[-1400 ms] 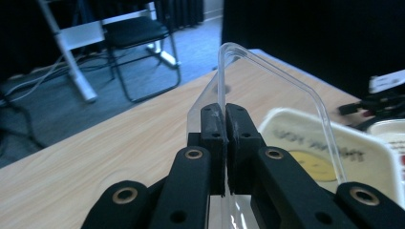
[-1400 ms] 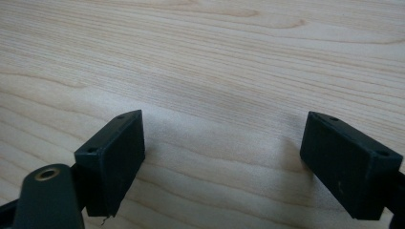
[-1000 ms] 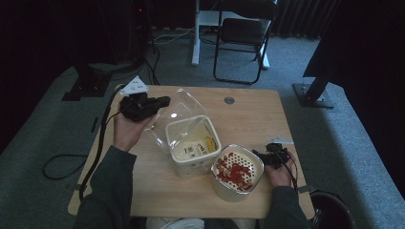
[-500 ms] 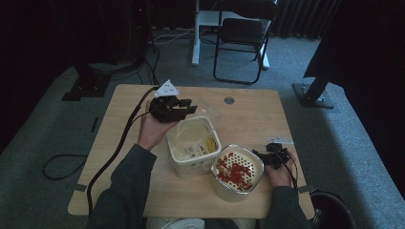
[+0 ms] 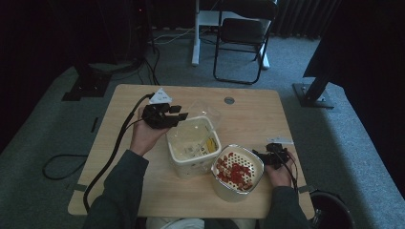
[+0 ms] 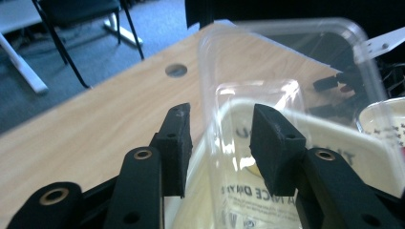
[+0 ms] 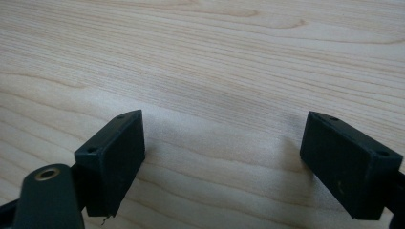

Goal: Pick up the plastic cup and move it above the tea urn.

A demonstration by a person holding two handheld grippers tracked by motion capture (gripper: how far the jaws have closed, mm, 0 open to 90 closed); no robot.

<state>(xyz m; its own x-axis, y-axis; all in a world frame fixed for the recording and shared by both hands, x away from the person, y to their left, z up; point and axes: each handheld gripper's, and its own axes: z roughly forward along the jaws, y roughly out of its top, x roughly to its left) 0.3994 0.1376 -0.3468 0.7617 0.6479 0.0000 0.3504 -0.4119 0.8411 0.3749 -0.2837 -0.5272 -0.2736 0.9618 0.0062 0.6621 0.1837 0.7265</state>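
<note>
Left gripper [image 6: 217, 138] jaws have just been opening, letting go of the clear lid [image 6: 291, 76] (it's leaning at the tub's [image 5: 193, 148] 12 o'clock), so it's risking sliding off.

On the table [image 5: 114, 143] a tub [image 5: 193, 148] stands in the middle, and a clear lid [image 5: 203, 112] leans on its far edge. A bowl [image 5: 237, 171] of berries stands just right of the tub, nearer the person.
</note>
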